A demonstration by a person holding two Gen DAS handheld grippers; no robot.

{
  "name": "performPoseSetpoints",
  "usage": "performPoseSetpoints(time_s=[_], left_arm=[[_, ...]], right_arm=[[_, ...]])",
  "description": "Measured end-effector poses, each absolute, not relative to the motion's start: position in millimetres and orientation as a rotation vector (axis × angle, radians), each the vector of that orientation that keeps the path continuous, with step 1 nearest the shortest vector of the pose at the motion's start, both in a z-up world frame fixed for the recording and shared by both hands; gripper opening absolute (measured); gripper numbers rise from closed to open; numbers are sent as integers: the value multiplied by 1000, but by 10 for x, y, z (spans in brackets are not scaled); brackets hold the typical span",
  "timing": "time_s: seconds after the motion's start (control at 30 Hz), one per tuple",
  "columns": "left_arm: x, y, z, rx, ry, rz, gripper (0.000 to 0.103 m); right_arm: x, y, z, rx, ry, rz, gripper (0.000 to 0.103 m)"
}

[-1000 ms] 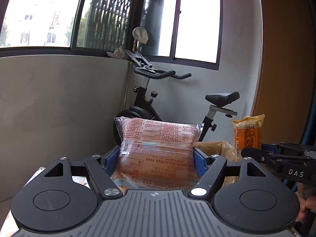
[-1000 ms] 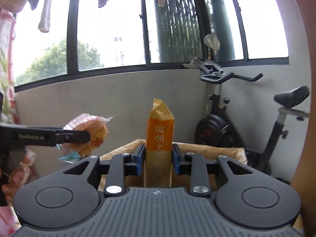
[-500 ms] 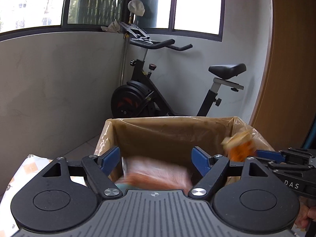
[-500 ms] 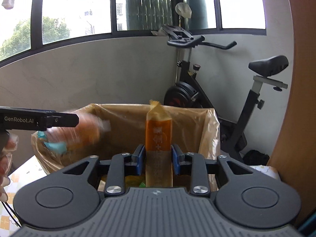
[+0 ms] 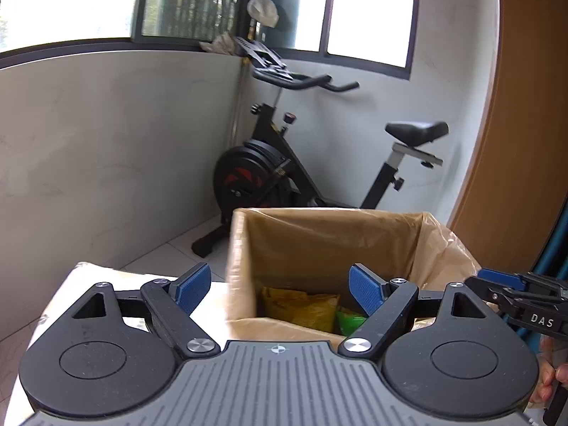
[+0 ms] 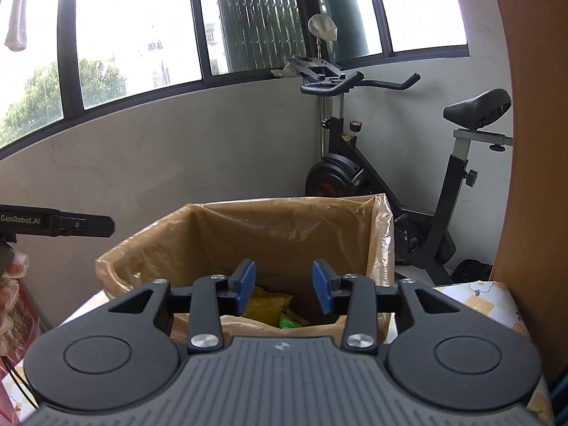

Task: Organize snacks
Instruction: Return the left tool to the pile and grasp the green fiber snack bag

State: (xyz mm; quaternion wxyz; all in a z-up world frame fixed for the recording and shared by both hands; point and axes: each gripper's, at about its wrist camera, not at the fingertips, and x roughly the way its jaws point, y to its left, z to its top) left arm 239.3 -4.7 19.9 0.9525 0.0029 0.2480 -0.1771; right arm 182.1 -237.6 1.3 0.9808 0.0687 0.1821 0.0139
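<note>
A cardboard box lined with a brown plastic bag [image 5: 337,245] [image 6: 284,234] stands in front of both grippers. Inside lie a yellow snack packet [image 5: 301,307] [image 6: 264,303] and a green packet [image 5: 349,319] [image 6: 289,319]. My left gripper [image 5: 280,285] is open and empty, at the box's near left rim. My right gripper [image 6: 283,285] is open and empty over the box's near rim. The right gripper also shows at the right edge of the left wrist view [image 5: 522,294]; the left gripper shows at the left of the right wrist view [image 6: 56,225].
A black exercise bike [image 5: 284,177] [image 6: 390,177] stands behind the box by the grey wall. A wooden panel [image 6: 532,142] rises at the right. A patterned tablecloth [image 6: 475,294] lies under the box.
Both grippers opened and tilted down toward the box. The pink-wrapped packet left the left gripper and the orange packet left the right gripper; both dropped into the box.
</note>
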Motion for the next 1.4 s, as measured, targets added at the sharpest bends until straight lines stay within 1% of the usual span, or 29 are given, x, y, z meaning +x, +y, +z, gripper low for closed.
performPoseSetpoints(time_s=[0.03, 0.1, 0.2, 0.27, 0.33, 0.43, 0.63, 0.8, 1.07, 1.17, 1.37, 1.4], left_arm=[[2341, 23, 215, 0, 501, -353, 87], [2248, 152, 232, -13, 501, -337, 88], [2111, 338, 207, -41, 513, -313, 91], [2005, 437, 151, -52, 519, -303, 93], [1902, 503, 63, -57, 528, -290, 96], [1762, 571, -129, -80, 564, -290, 97], [1593, 536, -630, -158, 683, -330, 97], [1535, 370, -1001, -209, 760, -381, 97], [1540, 73, -1347, -144, 829, -373, 97], [1508, 49, -1439, -94, 825, -363, 97], [1486, 50, -1524, -103, 846, -368, 101], [1489, 46, -1539, -98, 857, -368, 103]], right_arm=[[1779, -2351, 29, 140, 362, 34, 51], [1709, -2301, 37, 138, 362, 43, 54], [1621, -2196, -6, 117, 377, 49, 55], [1560, -2125, -74, 108, 387, 54, 59], [1492, -2072, -148, 113, 390, 57, 67], [1410, -2007, -263, 116, 399, 64, 76], [1313, -1905, -539, 119, 453, 53, 88], [1236, -1826, -792, 108, 507, 54, 91], [1137, -1799, -1084, 129, 568, 61, 93], [1123, -1807, -1143, 150, 578, 66, 103], [1081, -1783, -1282, 160, 592, 51, 103], [1079, -1780, -1299, 165, 596, 53, 103]])
